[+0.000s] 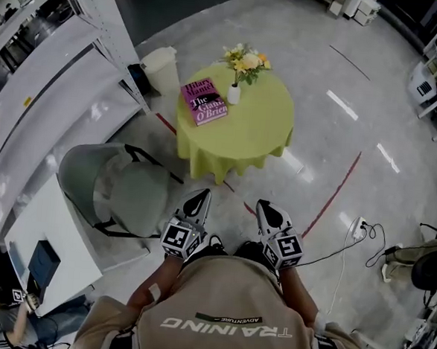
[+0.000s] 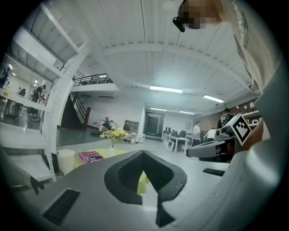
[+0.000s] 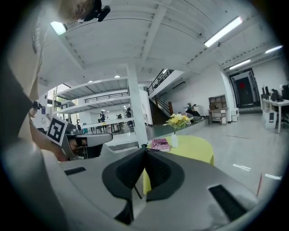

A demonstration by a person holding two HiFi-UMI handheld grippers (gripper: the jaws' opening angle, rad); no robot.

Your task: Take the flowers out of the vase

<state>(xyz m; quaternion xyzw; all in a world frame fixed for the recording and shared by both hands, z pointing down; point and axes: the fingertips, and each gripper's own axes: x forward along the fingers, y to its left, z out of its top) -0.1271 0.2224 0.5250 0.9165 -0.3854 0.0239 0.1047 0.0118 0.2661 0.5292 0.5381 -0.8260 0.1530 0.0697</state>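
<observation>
A bunch of yellow and pale flowers [image 1: 245, 60] stands upright in a small white vase [image 1: 234, 95] on a round table [image 1: 258, 139] with a yellow-green cloth. Both grippers are held well short of the table, over the floor. My left gripper [image 1: 199, 199] and right gripper [image 1: 267, 208] point toward the table, both shut and empty. In the left gripper view the flowers [image 2: 115, 134] are far off beyond the closed jaws of the left gripper [image 2: 143, 153]. In the right gripper view the vase [image 3: 174, 140] and flowers [image 3: 178, 120] stand beyond the right gripper [image 3: 145, 150].
A magenta book [image 1: 203, 102] lies on the table beside the vase. A grey chair [image 1: 120, 189] stands left of my path, a white bin [image 1: 162, 68] behind the table, white shelving [image 1: 53, 84] along the left. A power strip with cables [image 1: 359, 229] lies on the floor at right.
</observation>
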